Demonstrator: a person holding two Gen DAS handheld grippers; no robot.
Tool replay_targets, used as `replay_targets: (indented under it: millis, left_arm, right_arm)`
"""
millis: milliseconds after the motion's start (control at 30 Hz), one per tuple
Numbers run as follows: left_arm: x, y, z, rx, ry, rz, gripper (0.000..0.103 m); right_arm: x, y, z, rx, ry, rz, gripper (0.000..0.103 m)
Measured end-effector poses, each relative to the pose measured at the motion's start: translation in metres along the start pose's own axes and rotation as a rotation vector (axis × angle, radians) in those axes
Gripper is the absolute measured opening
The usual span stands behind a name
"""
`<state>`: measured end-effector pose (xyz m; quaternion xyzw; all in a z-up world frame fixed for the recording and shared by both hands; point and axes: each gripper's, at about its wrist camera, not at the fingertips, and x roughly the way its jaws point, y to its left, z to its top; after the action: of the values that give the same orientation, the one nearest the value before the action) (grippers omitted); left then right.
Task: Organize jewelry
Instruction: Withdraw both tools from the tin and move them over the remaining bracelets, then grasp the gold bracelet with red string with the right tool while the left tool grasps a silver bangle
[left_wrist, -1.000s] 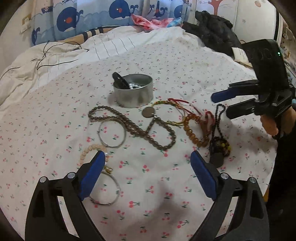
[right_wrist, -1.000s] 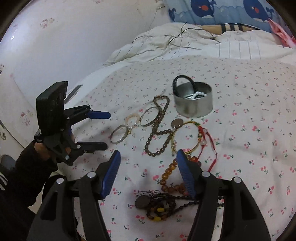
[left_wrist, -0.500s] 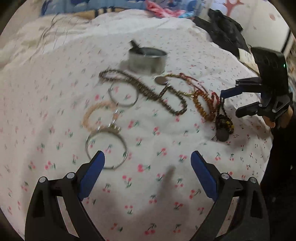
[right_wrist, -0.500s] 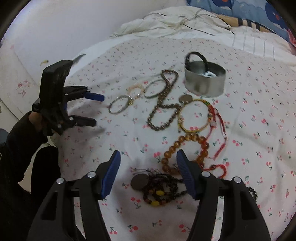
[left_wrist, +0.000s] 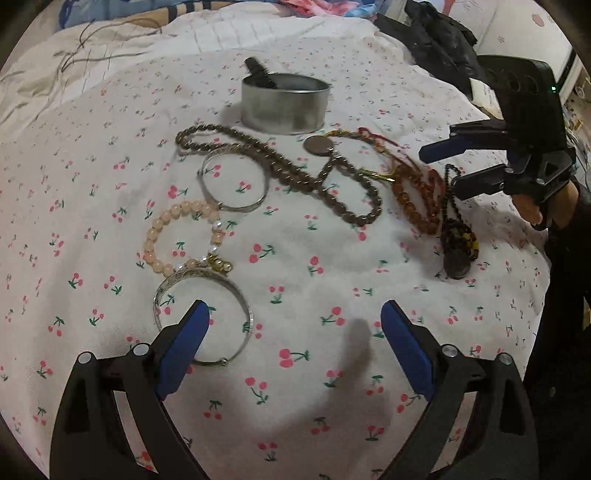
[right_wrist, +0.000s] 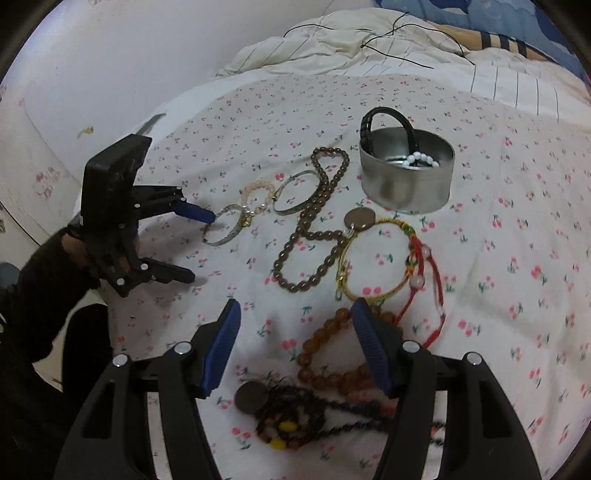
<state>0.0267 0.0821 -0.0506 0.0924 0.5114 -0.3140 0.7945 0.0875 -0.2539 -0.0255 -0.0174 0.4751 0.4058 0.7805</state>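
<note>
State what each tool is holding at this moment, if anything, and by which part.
Nothing is held. The left tool stands open over the nearest silver bangle; the right tool stands open above the amber bead bracelet, gripping neither.

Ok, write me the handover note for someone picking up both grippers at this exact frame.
Left gripper: open, empty, low over the near silver bangle; one finger overlaps its ring.
Right gripper: open, empty, above the amber bead bracelet and the dark beaded necklace.
Done: metal tin on the bedspread already holds a black band and white beads.
Left on the bedspread: second silver bangle, pink bead bracelet, long brown bead strand, yellow cord bracelet, red cord.
</note>
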Motion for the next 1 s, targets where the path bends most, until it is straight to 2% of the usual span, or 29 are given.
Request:
replay_targets:
  millis: [233, 400, 667, 1000]
  left_arm:
    - [0.009, 0.006, -0.003, -0.011, 0.02, -0.005, 0.09]
    - [0.011, 0.008, -0.003, -0.009, 0.026, 0.004, 0.09]
    - [0.015, 0.011, -0.006, -0.014, 0.034, 0.013, 0.09]
    - [0.019, 0.005, -0.004, 0.004, 0.044, 0.051, 0.09]
  right_arm:
    - [0.015, 0.005, 0.023, -0.109, 0.04, -0.042, 0.061]
    - [0.022, -0.004, 0.03, -0.128, 0.079, -0.045, 0.061]
    - [0.039, -0.005, 0.019, -0.16, 0.156, -0.051, 0.061]
    - [0.041, -0.009, 0.02, -0.169, 0.162, -0.06, 0.061]
